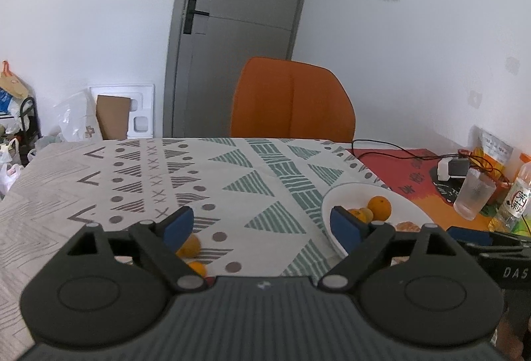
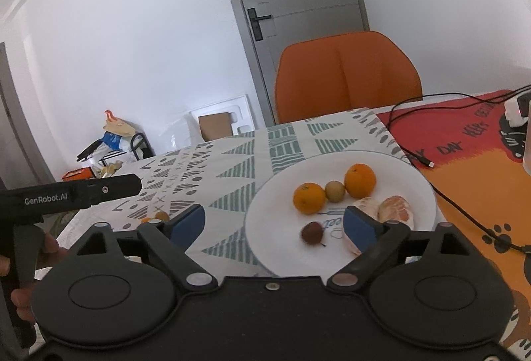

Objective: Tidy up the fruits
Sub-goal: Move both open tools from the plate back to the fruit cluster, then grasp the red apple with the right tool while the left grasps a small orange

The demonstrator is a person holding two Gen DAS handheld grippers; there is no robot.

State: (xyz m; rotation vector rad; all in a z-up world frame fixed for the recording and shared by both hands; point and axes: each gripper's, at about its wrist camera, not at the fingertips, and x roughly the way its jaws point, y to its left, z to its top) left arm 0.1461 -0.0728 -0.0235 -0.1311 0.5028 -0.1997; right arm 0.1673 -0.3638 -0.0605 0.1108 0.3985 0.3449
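Observation:
A white plate (image 2: 391,166) lies on the patterned tablecloth. On it are two oranges (image 2: 309,197), a small greenish-brown fruit (image 2: 334,190), peeled citrus segments (image 2: 396,211) and a small dark red fruit (image 2: 312,232). My right gripper (image 2: 275,225) hangs open over the plate's near edge, nothing between its pads. My left gripper (image 1: 262,225) is open above the cloth, left of the plate (image 1: 351,191). Two small oranges (image 1: 190,246) lie on the cloth behind its left finger. The left gripper's body shows at the left edge of the right wrist view.
An orange chair (image 1: 292,102) stands at the table's far side before a grey door. To the right lie a red-orange mat (image 2: 471,135) with black cables, a ribbed glass (image 1: 473,195), a bottle (image 1: 516,198) and a charger. Bags and boxes sit on the floor at left.

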